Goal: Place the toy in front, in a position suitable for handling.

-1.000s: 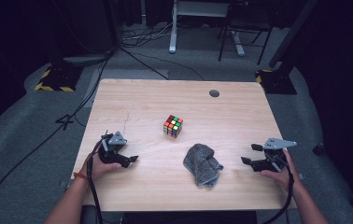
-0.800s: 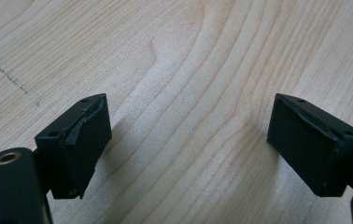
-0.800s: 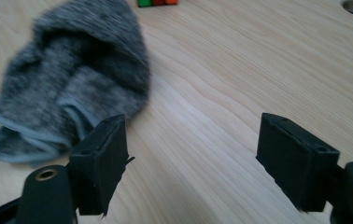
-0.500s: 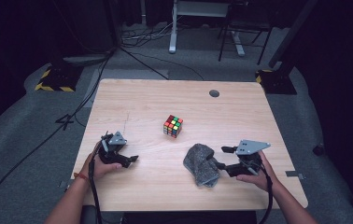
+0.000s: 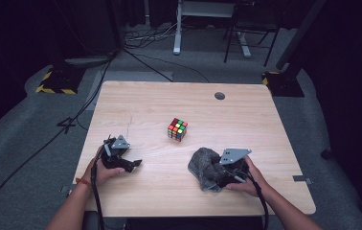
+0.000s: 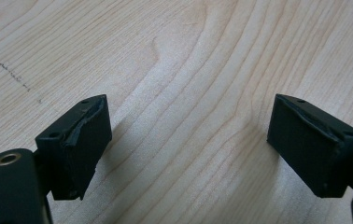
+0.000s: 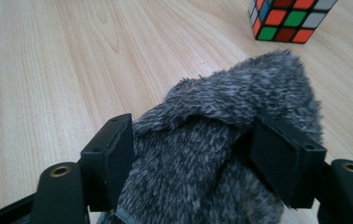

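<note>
A crumpled grey fuzzy cloth (image 5: 207, 167) lies on the wooden desk (image 5: 160, 96), in the lower right of the high view, a little below and to the right of a colourful puzzle cube (image 5: 177, 129) that sits near the middle.

The right hand-held gripper (image 5: 220, 175) is at the cloth's right edge. In the right gripper view the cloth (image 7: 221, 154) bulges up between the two black jaws, touching both inner faces. The jaws have just been opening slightly after closing in. They stand wide around the bunched fabric, and whether they are actually squeezing it cannot be told. The cube (image 7: 291, 18) shows at the upper right of that view.

The left hand-held gripper (image 5: 133, 164) rests at the lower left of the desk, well apart from the cloth. Its jaws are spread wide over bare wood (image 6: 188, 70), grasping nothing.
</note>
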{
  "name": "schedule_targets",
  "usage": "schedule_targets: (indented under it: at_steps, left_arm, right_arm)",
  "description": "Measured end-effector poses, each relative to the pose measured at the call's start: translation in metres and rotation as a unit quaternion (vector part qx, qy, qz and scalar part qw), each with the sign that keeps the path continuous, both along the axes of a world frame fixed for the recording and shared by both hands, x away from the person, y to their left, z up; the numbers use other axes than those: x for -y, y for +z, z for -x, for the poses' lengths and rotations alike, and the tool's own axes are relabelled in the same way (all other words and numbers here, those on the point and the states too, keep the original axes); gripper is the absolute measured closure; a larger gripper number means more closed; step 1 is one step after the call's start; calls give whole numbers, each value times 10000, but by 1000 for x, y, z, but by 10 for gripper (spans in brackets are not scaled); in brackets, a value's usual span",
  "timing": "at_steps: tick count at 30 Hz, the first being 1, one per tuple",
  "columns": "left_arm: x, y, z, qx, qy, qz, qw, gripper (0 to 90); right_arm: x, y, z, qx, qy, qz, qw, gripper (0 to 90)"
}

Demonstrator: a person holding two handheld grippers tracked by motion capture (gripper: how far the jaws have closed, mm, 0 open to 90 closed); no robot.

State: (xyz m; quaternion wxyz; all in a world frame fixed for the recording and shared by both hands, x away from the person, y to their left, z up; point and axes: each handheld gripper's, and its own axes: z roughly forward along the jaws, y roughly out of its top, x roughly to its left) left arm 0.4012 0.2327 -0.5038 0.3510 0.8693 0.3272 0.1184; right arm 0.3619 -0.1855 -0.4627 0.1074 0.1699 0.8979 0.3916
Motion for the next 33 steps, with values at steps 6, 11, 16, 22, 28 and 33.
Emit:
schedule_targets:
  at_steps: [6,11,16,22,28,33]
  left_arm:
    - [0,0,0,5,4,1,10000,140]
    - [0,0,0,0,12,-2,10000,140]
    - [0,0,0,6,17,-5,10000,140]
    - [1,0,1,0,62,-8,10000,139]
    - [3,0,1,-15,115,-10,9999,132]
    - [11,0,1,-6,101,-27,9999,122]
  right_arm:
    - [-7,-14,-5,-43,-133,278,9995,345]
    - [-8,-28,-9,-183,-150,360,9991,386]
    - [-5,-28,-11,-284,-89,328,9990,461]
    - [5,-28,-18,-474,-31,241,9986,575]
    - [23,-28,-22,-506,-41,209,9985,631]
    - [43,-27,-27,-451,-116,296,9985,649]
